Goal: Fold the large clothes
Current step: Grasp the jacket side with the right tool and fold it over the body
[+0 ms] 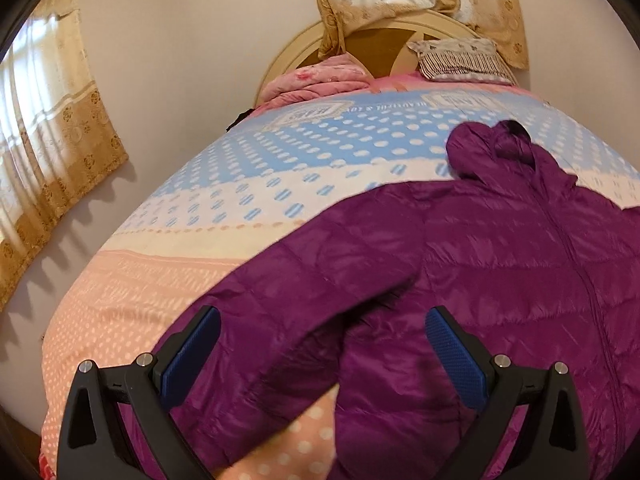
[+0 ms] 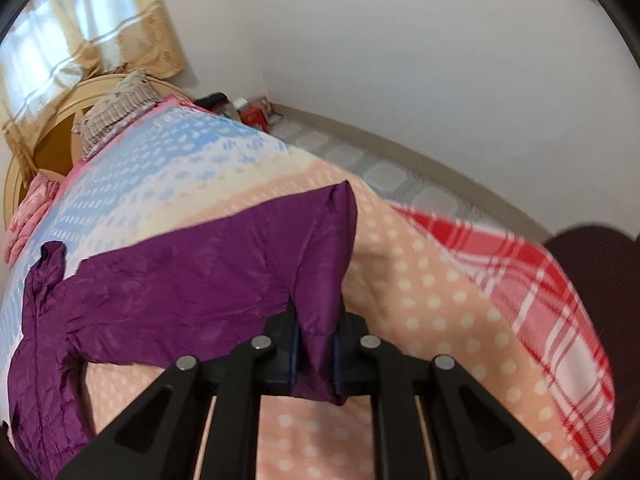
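A purple quilted hooded jacket [image 1: 480, 264] lies front up on the bed, zipper closed, hood toward the headboard. My left gripper [image 1: 322, 334] is open, its blue pads on either side of the jacket's left sleeve [image 1: 280, 292], just above it. In the right wrist view the jacket [image 2: 168, 280] spreads to the left. My right gripper [image 2: 316, 350] is shut on the cuff end of the right sleeve [image 2: 320, 256] and holds it lifted off the bed.
The bed has a pink, cream and blue dotted blanket [image 1: 248, 184]. A pink folded quilt [image 1: 320, 80] and a striped pillow [image 1: 460, 60] lie at the headboard. A red plaid cloth [image 2: 520, 264] hangs at the bed's right edge. Tiled floor [image 2: 380, 168] and clutter lie beyond.
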Demonstrator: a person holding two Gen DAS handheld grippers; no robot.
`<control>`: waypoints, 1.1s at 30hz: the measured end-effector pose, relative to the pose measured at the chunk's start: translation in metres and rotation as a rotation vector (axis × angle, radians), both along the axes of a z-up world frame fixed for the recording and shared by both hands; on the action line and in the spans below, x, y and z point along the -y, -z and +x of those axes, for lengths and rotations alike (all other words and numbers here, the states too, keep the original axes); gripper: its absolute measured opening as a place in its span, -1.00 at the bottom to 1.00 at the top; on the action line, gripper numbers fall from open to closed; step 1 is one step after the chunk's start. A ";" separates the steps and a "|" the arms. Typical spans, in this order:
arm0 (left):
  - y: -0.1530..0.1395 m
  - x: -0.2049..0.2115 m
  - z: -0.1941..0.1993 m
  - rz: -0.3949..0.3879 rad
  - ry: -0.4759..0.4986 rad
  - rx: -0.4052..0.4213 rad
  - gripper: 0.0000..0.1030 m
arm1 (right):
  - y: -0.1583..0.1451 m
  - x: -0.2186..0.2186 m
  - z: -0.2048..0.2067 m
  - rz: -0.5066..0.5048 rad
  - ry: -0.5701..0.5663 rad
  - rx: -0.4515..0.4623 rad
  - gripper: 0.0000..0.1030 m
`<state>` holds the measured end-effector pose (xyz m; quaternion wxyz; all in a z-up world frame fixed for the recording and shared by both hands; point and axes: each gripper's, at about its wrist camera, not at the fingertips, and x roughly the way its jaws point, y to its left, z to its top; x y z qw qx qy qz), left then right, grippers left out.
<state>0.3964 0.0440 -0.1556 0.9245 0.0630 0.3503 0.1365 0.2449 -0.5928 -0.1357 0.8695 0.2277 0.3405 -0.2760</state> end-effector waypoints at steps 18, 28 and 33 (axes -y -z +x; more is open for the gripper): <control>0.003 -0.012 -0.002 -0.047 0.015 -0.039 0.98 | -0.048 -0.213 0.120 -0.144 -0.460 0.090 -0.74; 0.018 -0.006 0.005 -0.070 0.023 -0.058 0.98 | 0.011 -0.326 0.144 -0.151 -0.636 0.021 -0.73; 0.014 0.005 0.003 -0.058 0.039 -0.055 0.98 | 0.035 -0.357 0.148 -0.124 -0.707 -0.002 -0.50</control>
